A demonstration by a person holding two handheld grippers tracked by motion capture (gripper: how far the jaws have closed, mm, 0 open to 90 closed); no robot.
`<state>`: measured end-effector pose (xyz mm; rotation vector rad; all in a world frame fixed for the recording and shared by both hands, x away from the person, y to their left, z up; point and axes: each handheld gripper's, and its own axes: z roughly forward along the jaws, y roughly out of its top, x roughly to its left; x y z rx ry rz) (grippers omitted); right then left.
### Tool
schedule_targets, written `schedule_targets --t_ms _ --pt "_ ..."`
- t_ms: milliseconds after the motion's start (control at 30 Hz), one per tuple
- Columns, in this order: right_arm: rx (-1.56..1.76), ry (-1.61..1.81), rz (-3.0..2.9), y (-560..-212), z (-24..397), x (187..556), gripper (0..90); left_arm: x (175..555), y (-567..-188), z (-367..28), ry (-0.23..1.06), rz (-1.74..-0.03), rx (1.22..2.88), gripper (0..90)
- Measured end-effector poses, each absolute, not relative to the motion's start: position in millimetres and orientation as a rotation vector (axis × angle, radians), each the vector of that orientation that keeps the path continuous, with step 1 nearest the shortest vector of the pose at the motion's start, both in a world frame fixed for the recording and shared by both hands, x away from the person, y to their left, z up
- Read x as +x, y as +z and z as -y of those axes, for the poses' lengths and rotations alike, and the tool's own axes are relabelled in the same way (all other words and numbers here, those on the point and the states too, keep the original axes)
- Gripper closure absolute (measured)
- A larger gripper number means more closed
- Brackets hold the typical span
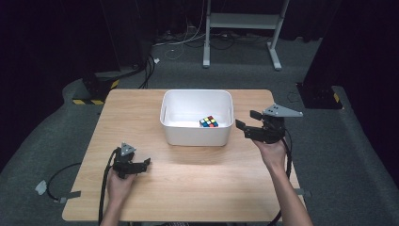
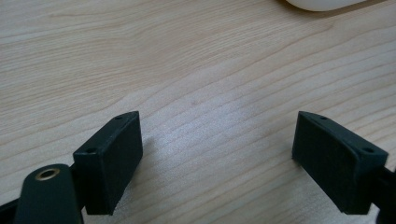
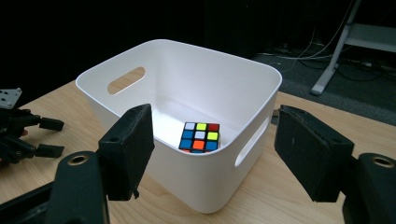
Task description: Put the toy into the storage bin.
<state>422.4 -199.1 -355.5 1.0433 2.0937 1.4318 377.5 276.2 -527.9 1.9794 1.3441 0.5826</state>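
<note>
Two grippers are working at the desk (image 1: 141,108), and both are carrying nothing. The right gripper (image 1: 248,120) is hovering just beside the right wall of the white plastic bin (image 1: 221,134), its fingers (image 3: 126,149) spread wide and aimed at that wall. The left gripper (image 1: 147,162) is sitting low over bare wood near the front of the desk, well apart from the bin, fingers (image 2: 109,161) also spread wide.

The Rubik's cube (image 1: 209,122) is lying on the bin floor, near the front right corner, close to the walls. That placement is the likely trouble: if the right gripper is reaching in, one finger could strike the rim or get no room between the cube and the wall, and a knock on the light bin could slide it across the desk. A skewed pinch on the cube's corners could also let it twist out.

The cube is looking scrambled, its top face showing blue, yellow, red, white and orange stickers on black edges.
</note>
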Motion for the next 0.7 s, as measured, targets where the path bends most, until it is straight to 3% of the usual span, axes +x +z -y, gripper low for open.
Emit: schedule_targets --t_ms 700 --pt "1.056 1.423 -2.084 -365 215 404 28.6 378 -528 -276 0.583 -1.343 1.98 16.5"
